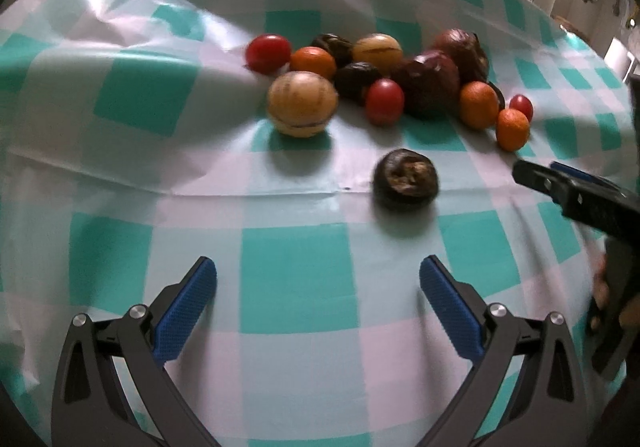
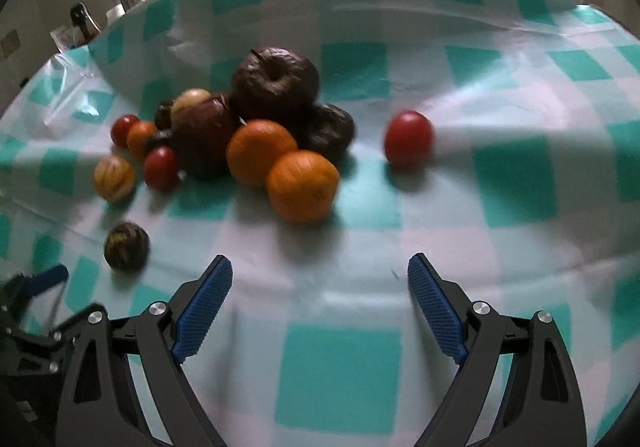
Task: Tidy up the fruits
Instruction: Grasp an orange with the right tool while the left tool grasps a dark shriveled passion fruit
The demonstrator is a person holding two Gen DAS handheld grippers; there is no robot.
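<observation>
Fruit pile (image 2: pixel 256 135) sits on my checked worktop (image 2: pixel 340 359); left gripper (image 1: pixel 318 287) and right gripper (image 2: pixel 320 287) hover with jaws spread, empty.

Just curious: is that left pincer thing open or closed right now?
Open. The left gripper has its two blue pads spread wide apart, nothing between them.

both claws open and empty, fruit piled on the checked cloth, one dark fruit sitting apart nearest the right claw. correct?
One error: the lone dark fruit sits nearest the left claw, as the left wrist view shows; in the right wrist view it lies far left. The right claw is open and empty too, and the fruit is piled on the checked cloth.
</observation>
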